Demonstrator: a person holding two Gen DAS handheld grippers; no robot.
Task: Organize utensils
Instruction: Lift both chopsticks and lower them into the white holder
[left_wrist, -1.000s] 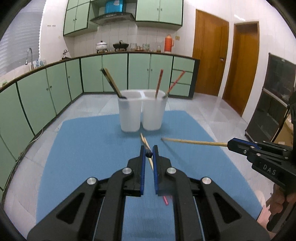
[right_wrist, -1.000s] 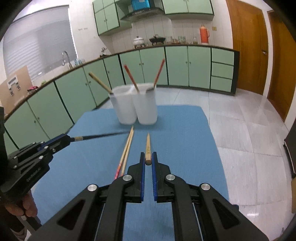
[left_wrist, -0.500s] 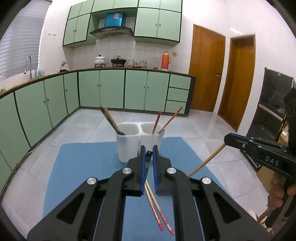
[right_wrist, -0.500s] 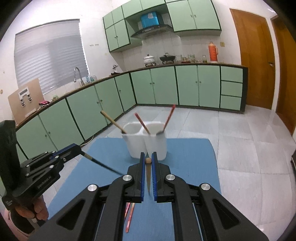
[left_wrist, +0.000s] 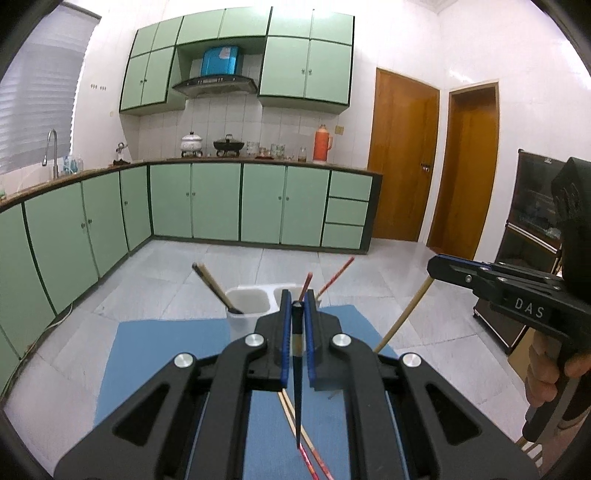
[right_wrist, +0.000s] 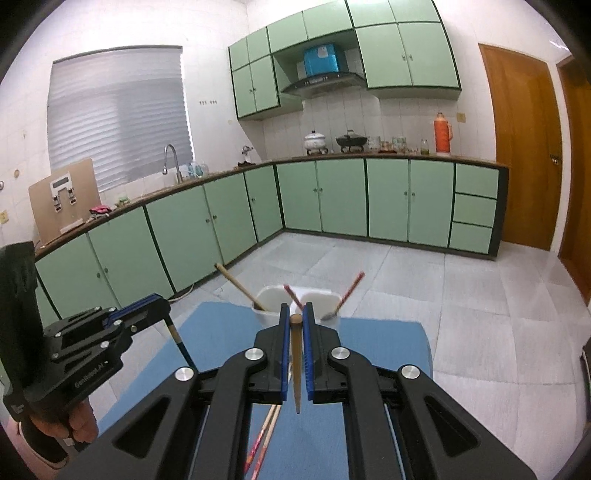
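Observation:
My left gripper (left_wrist: 296, 297) is shut on the top of a dark chopstick (left_wrist: 297, 387) with a tan band, which hangs point down above the blue mat (left_wrist: 166, 350). My right gripper (right_wrist: 295, 314) is shut on a pale wooden chopstick (right_wrist: 296, 369), also hanging point down. Each gripper shows in the other's view: the right gripper (left_wrist: 436, 266) with its pale stick slanting down, the left gripper (right_wrist: 157, 306) with its dark one. Beyond both stands a white two-compartment holder (left_wrist: 247, 306) (right_wrist: 269, 299): a brown chopstick (left_wrist: 214, 286) leans in the left cup, red chopsticks (left_wrist: 334, 277) in the right. A red-ended pair (left_wrist: 308, 454) lies on the mat.
The blue mat (right_wrist: 380, 343) covers a table standing on a grey tiled floor. Green cabinets (left_wrist: 221, 206) line the far and left walls, two wooden doors (left_wrist: 402, 158) stand at the right, and a black cabinet (left_wrist: 532, 221) is beside the person's hand (left_wrist: 543, 376).
Both grippers have risen with their chopsticks. The sticks, which lay nearly level over the mat, now hang point down. The holder and the mat have dropped lower in both views.

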